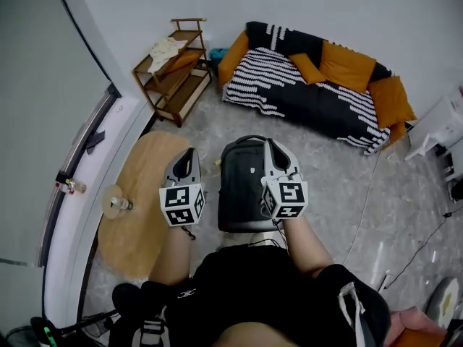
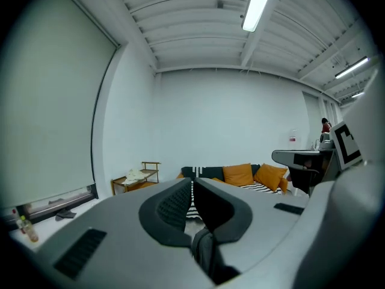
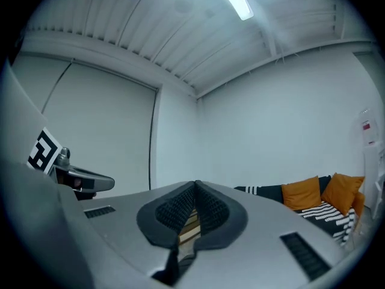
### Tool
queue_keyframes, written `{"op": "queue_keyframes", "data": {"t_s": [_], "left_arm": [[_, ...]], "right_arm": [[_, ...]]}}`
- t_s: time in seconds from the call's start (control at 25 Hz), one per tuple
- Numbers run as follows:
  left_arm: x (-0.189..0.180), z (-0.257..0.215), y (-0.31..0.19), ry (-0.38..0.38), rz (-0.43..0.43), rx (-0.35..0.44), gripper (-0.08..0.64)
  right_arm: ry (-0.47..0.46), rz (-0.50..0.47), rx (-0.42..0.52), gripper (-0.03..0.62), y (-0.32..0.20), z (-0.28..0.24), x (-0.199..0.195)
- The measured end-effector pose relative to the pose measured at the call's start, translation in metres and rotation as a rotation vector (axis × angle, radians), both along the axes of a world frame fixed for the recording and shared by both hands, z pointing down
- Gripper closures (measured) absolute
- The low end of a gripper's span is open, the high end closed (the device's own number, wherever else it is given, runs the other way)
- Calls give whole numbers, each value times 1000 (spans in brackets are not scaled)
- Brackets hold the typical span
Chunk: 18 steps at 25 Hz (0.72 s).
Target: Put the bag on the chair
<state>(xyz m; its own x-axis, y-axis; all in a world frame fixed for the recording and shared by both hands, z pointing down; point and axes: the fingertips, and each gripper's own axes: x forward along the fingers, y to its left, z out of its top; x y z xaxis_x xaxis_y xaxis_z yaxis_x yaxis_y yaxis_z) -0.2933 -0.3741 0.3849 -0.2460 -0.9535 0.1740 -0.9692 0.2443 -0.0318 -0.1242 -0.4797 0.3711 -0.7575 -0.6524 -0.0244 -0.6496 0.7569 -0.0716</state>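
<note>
A black backpack (image 1: 242, 186) hangs upright in front of me between my two grippers, above the grey floor. My left gripper (image 1: 189, 152) is just off the bag's left side. In the left gripper view its jaws (image 2: 192, 182) are shut, with a dark grey strap (image 2: 204, 251) pinched low between the pads. My right gripper (image 1: 273, 144) sits at the bag's top right corner. Its jaws (image 3: 195, 185) are also shut, on a dark strap (image 3: 173, 267). A pale piece (image 1: 253, 241) shows under the bag's near edge; I cannot tell what it is. No chair shows clearly.
A round wooden table (image 1: 141, 215) with a small bottle (image 1: 119, 204) stands close on the left by the window wall. A wooden shelf (image 1: 173, 67) and a striped sofa (image 1: 311, 96) with orange cushions line the far wall. Cables (image 1: 362, 208) run across the floor at right.
</note>
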Motion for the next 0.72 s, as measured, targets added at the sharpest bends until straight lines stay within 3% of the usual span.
{"op": "queue_keyframes", "data": {"t_s": [0.72], "left_arm": [[-12,-3,25,22,56,21,534]], "right_arm": [[3,0,-7,583,34,-4,-14]]}}
